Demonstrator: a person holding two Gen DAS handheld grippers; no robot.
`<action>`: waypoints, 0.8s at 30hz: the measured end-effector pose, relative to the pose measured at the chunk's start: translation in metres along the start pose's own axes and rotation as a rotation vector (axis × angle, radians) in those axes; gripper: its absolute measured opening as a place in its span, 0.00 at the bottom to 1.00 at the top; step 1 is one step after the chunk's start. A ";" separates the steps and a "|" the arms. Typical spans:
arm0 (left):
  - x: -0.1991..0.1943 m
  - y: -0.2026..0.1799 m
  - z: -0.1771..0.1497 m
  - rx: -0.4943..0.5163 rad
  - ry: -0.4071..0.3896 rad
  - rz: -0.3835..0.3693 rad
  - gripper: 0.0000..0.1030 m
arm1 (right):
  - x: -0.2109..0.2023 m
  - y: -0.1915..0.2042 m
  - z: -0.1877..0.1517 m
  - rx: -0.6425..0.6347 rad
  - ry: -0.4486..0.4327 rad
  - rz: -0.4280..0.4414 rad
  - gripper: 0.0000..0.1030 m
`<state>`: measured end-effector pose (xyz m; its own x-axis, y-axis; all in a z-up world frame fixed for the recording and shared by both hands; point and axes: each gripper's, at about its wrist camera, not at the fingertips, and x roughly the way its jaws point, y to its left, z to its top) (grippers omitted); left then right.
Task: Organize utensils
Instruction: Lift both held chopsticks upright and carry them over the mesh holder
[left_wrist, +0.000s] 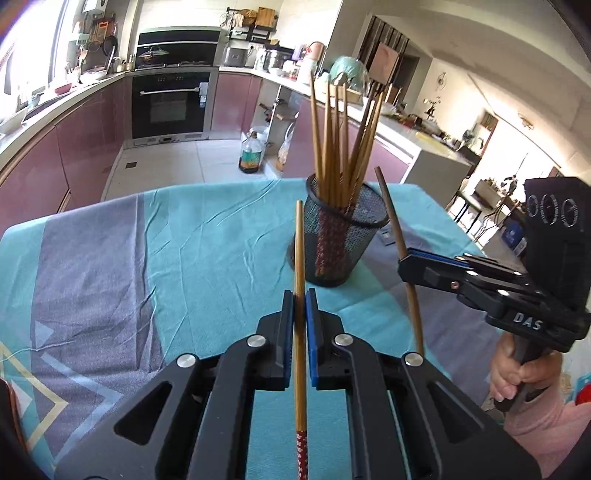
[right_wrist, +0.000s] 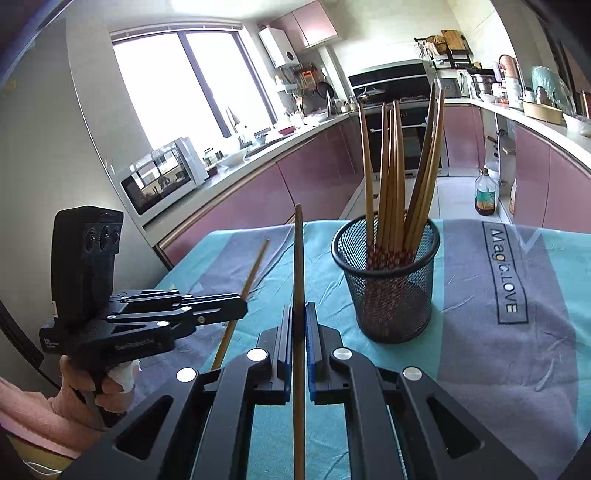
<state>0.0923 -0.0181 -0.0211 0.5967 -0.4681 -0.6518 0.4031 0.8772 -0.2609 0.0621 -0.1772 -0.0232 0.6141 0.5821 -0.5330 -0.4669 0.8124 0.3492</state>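
Kitchen counters and an oven ring a table under a teal and grey tablecloth (left_wrist: 110, 258), where a black mesh holder (left_wrist: 340, 240) stands full of upright chopsticks. Each claw is clamped on one more: the left gripper (left_wrist: 300, 306) pinches a light bamboo chopstick (left_wrist: 300, 251) near mid-shaft, the right gripper (right_wrist: 299, 321) a darker chopstick (right_wrist: 299, 258). Both sticks look light, stiff and smooth, likely to pivot or slip in the pads, so a mid-length grip seems wise.

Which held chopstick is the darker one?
The dark brown chopstick in the right gripper; the left gripper holds a lighter bamboo chopstick.
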 end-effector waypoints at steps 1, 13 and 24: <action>-0.004 -0.002 0.002 0.002 -0.010 -0.011 0.07 | -0.002 0.000 0.002 -0.001 -0.007 0.000 0.05; -0.043 -0.016 0.019 0.003 -0.105 -0.098 0.07 | -0.027 -0.003 0.020 -0.010 -0.089 -0.005 0.05; -0.059 -0.019 0.042 -0.002 -0.177 -0.102 0.07 | -0.043 -0.005 0.045 -0.035 -0.162 -0.022 0.05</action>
<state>0.0787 -0.0120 0.0522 0.6656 -0.5658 -0.4868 0.4665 0.8244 -0.3203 0.0668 -0.2044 0.0332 0.7173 0.5648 -0.4080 -0.4729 0.8247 0.3101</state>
